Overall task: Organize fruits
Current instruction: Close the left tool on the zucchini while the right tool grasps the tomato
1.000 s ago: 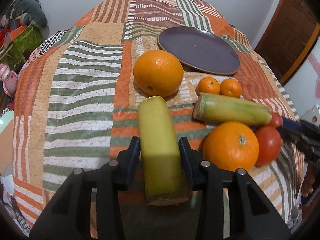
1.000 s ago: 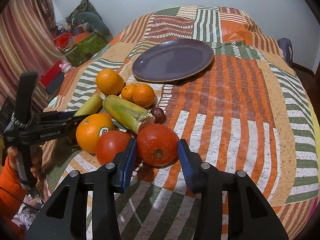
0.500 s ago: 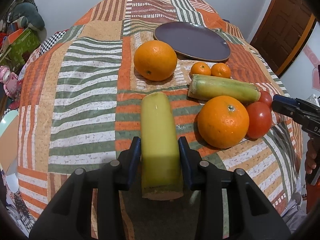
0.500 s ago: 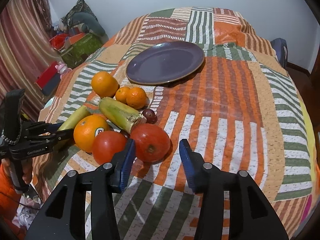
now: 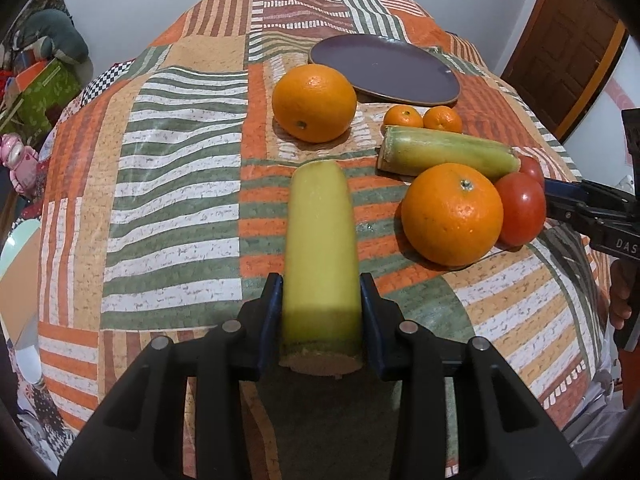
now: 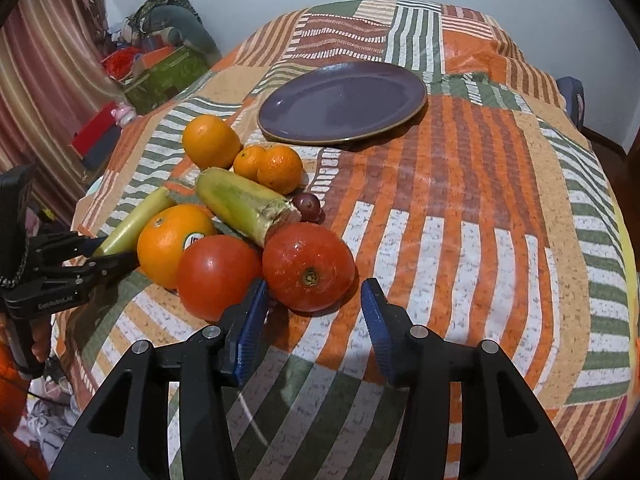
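Right wrist: two tomatoes (image 6: 308,266), two oranges (image 6: 170,240)

Patchwork tablecloth (image 6: 460,216); green box (image 6: 160,76); wooden door (image 5: 568,40); striped curtain (image 6: 44,72)

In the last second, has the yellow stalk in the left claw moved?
Yes. The yellow stalk, gripped by the left claw, has drawn back from the far orange: its tip nearly met it before; now cloth shows between them.
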`<action>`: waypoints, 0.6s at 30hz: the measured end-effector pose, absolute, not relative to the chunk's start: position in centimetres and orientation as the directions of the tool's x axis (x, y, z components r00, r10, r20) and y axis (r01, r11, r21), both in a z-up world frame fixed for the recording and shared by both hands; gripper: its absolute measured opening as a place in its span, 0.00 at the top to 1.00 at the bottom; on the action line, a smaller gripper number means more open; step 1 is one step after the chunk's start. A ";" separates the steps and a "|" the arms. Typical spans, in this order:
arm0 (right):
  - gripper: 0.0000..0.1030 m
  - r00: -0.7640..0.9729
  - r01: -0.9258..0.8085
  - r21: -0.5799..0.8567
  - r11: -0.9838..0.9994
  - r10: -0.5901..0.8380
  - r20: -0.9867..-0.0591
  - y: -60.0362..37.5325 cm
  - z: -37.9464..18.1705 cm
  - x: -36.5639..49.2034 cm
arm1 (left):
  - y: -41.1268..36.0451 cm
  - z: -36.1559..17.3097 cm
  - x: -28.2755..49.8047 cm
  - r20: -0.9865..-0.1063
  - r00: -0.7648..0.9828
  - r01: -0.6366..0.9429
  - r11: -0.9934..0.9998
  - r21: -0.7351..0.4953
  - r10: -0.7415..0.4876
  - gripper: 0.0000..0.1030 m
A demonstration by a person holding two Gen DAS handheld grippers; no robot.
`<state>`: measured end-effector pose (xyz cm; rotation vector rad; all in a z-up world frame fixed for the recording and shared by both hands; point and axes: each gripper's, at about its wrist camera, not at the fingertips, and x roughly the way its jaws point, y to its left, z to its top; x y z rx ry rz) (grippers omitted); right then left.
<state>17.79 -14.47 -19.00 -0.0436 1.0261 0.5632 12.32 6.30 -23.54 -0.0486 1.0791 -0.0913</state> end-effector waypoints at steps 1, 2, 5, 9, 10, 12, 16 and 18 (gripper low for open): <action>0.53 0.398 -0.465 0.212 0.860 0.417 -0.817 -14.4 -19.0 17.8 | 6.3 -23.6 12.3 -0.878 0.469 0.050 0.995 -0.084 -0.097 0.63; 0.52 0.407 -0.466 0.204 0.861 0.413 -0.814 -14.3 -18.9 17.9 | 6.2 -23.6 12.3 -0.877 0.470 0.049 0.995 -0.081 -0.095 0.63; 0.52 0.428 -0.466 0.193 0.863 0.411 -0.805 -14.3 -18.7 18.3 | 6.1 -23.6 12.5 -0.878 0.471 0.046 0.997 -0.068 -0.081 0.63; 0.52 0.438 -0.474 0.186 0.861 0.414 -0.798 -13.9 -18.5 19.0 | 6.1 -23.7 12.7 -0.878 0.471 0.042 0.997 -0.067 -0.079 0.63; 0.53 0.434 -0.480 0.187 0.857 0.417 -0.798 -13.8 -18.6 19.2 | 6.1 -23.7 12.7 -0.878 0.471 0.041 0.997 -0.069 -0.080 0.63; 0.53 0.428 -0.488 0.191 0.852 0.424 -0.798 -13.5 -18.7 19.5 | 6.2 -23.7 12.8 -0.878 0.472 0.039 0.997 -0.071 -0.081 0.63; 0.59 0.401 -0.507 0.218 0.834 0.452 -0.797 -13.3 -19.0 19.9 | 6.2 -23.8 13.3 -0.877 0.475 0.031 0.997 -0.070 -0.076 0.63; 0.59 0.396 -0.513 0.223 0.829 0.459 -0.795 -13.2 -18.9 19.8 | 6.1 -23.9 13.9 -0.877 0.476 0.029 0.998 -0.062 -0.068 0.62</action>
